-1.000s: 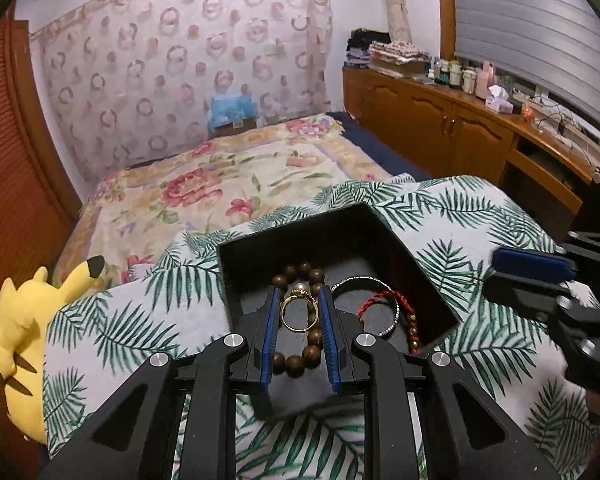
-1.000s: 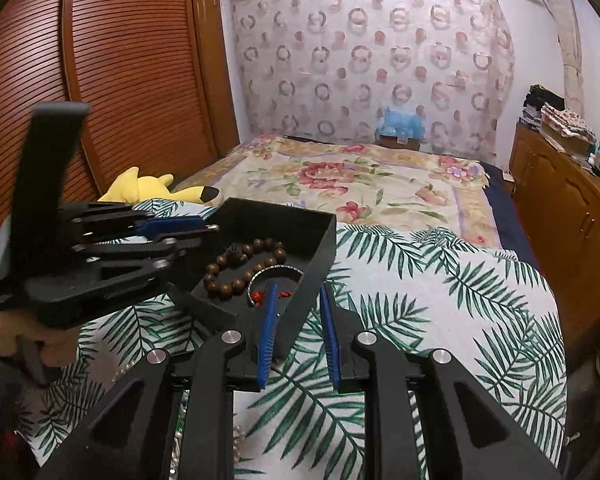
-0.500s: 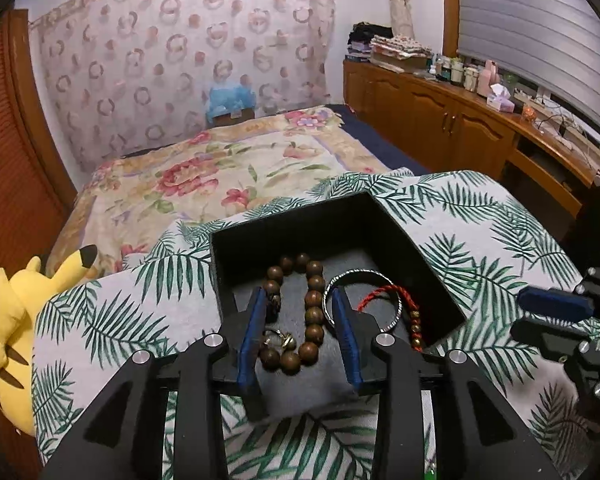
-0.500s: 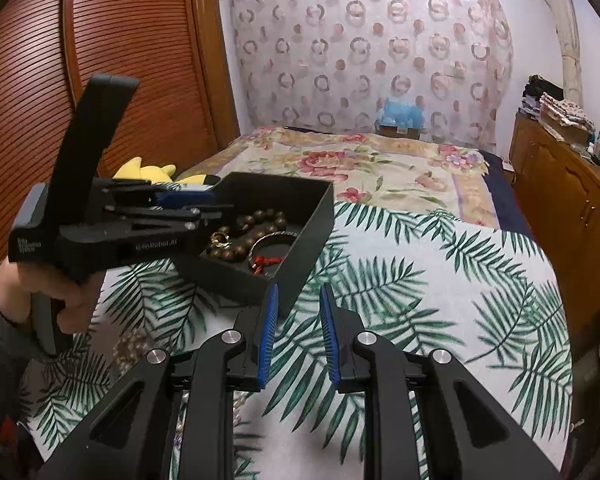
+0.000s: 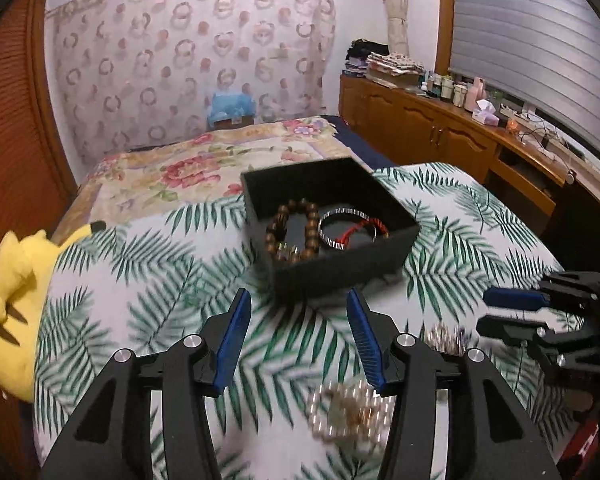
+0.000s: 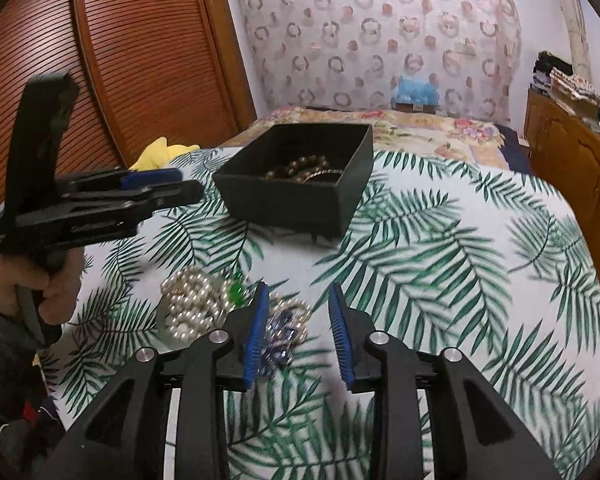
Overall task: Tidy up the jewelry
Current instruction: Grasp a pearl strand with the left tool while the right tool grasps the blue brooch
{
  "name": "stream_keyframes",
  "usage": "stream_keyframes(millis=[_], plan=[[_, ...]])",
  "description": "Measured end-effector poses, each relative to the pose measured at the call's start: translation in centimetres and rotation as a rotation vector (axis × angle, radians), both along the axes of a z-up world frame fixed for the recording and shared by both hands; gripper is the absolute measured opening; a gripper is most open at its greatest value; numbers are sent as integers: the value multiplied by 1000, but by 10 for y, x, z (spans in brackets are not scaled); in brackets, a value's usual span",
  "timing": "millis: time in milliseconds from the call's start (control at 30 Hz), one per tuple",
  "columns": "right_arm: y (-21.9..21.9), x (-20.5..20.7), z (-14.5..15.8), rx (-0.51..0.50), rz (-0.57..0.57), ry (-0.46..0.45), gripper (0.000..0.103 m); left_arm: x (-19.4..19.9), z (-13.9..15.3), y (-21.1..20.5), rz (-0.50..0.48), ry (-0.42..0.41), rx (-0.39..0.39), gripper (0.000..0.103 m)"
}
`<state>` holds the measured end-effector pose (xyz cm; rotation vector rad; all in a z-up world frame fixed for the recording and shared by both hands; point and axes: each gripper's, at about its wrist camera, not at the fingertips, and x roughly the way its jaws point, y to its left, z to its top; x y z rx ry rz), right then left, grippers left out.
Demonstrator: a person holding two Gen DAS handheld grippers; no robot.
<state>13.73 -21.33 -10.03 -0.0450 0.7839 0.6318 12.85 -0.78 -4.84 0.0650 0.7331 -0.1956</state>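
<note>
A black box stands on the palm-leaf cloth. It holds a wooden bead bracelet, a silver bangle, a red cord bracelet and a small gold ring. My left gripper hangs before the box, its jaws opening with nothing between them. Loose pearl jewelry lies near the front edge. My right gripper hovers over a bluish crystal bracelet. Its jaws are opening and the pads do not touch the bracelet.
A yellow plush toy sits at the cloth's left edge. Beyond the box lies a flowered bed, and a wooden cabinet runs along the right. A hand holds the left gripper.
The left gripper let go of the gold ring inside the box, opened and drew back out of it. The right gripper sank toward the loose jewelry and opened wider.
</note>
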Motion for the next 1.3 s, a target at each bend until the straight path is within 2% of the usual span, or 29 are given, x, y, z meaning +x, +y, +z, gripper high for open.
stream_keyframes(millis=[67,167,500,767,833,867,1033,1300], plan=[[1,-1,-3,6,-7,17,45,-7,-2,4,7,2,-6,48],[4,-4,-7,2,-13,37,46,-20,-6,10,20,6,-30,48],[15,-9,-22,-40,-43,88,46,-45,-14,14,30,-1,-25,48],[16,-9,-25,-24,-78,105,47,-47,-17,9,21,5,-38,48],[15,-8,-26,-7,-63,119,34,-48,-18,9,19,6,-39,48],[15,-8,-25,-7,-61,121,32,-48,-19,8,18,7,-40,48],[13,-8,-18,-27,-63,90,30,-48,-21,7,19,13,-39,48],[1,-4,15,-62,-52,-5,28,-47,-23,8,25,17,-42,48]])
